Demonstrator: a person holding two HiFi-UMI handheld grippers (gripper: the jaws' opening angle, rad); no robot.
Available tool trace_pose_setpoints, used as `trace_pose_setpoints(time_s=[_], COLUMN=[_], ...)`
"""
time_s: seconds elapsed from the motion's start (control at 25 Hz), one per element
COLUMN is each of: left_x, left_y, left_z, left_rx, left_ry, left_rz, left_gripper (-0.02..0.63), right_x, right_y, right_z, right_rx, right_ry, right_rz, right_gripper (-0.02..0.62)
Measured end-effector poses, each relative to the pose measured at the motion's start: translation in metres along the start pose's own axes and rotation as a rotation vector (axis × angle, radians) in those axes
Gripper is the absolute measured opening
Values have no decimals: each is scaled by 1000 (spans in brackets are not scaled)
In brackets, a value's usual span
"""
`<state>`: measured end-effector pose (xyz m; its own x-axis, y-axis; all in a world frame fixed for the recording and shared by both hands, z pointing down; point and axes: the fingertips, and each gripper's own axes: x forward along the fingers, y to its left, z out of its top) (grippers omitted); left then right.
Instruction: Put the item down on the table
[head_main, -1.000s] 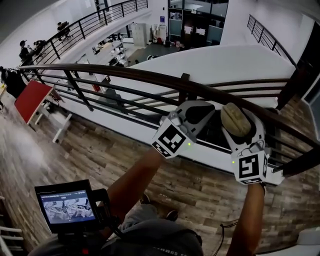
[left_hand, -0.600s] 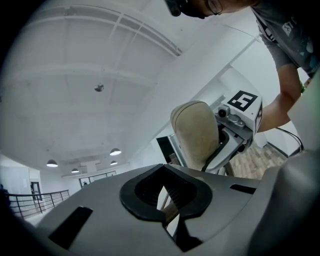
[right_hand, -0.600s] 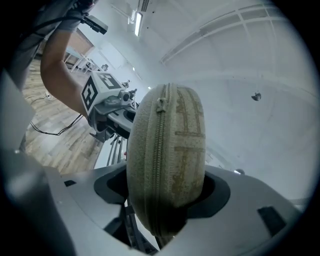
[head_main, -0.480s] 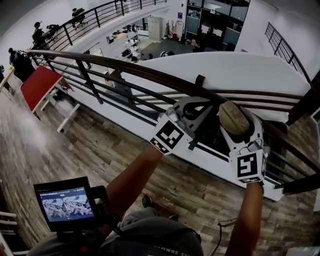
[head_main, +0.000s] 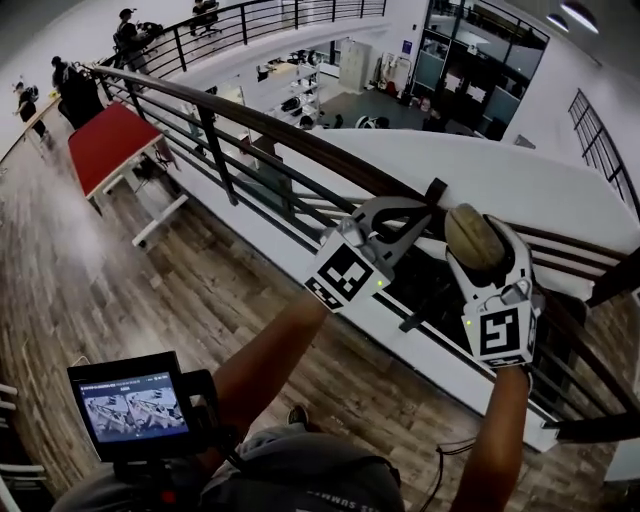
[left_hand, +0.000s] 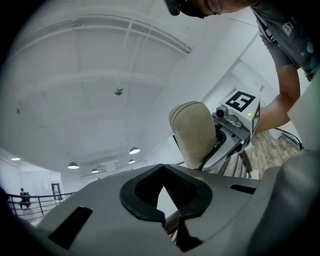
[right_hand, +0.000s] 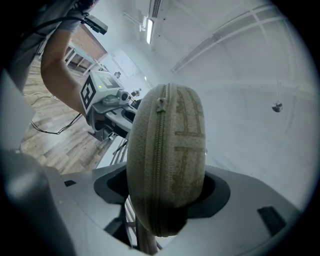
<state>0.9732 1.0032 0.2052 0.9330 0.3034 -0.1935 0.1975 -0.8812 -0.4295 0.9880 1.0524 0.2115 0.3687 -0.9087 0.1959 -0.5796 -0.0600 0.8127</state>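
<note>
Above a balcony railing, the right gripper clamps a beige zipped pouch; the left gripper is closed and empty.

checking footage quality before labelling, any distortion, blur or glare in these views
Head view: strong fisheye, the handrail bows into a curve, and colours look dim and flat. Left gripper view: black vignette at the corners; the ceiling lamps show as small bright spots, no harsh glare. Right gripper view: the pouch is sharp down to its zipper, while the wood floor at left looks soft.
</note>
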Motion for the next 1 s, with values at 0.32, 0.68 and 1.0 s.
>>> trace_pose_setpoints(time_s=[0.32,0.68,1.0], left_x=[-59,-161,-214], left_y=[82,183,232], left_z=[-43,-77,-74], left_rx=[53,141,161], left_ry=[96,262,326], left_rz=[196,491,695], left_gripper=[5,5,5], right_x=[99,218,260], right_y=[27,73,98], right_z=[54,148,206], right_rx=[-69,-122,-168], right_ry=[-197,-498,-663], right_rz=[116,296,439], right_gripper=[275,275,275])
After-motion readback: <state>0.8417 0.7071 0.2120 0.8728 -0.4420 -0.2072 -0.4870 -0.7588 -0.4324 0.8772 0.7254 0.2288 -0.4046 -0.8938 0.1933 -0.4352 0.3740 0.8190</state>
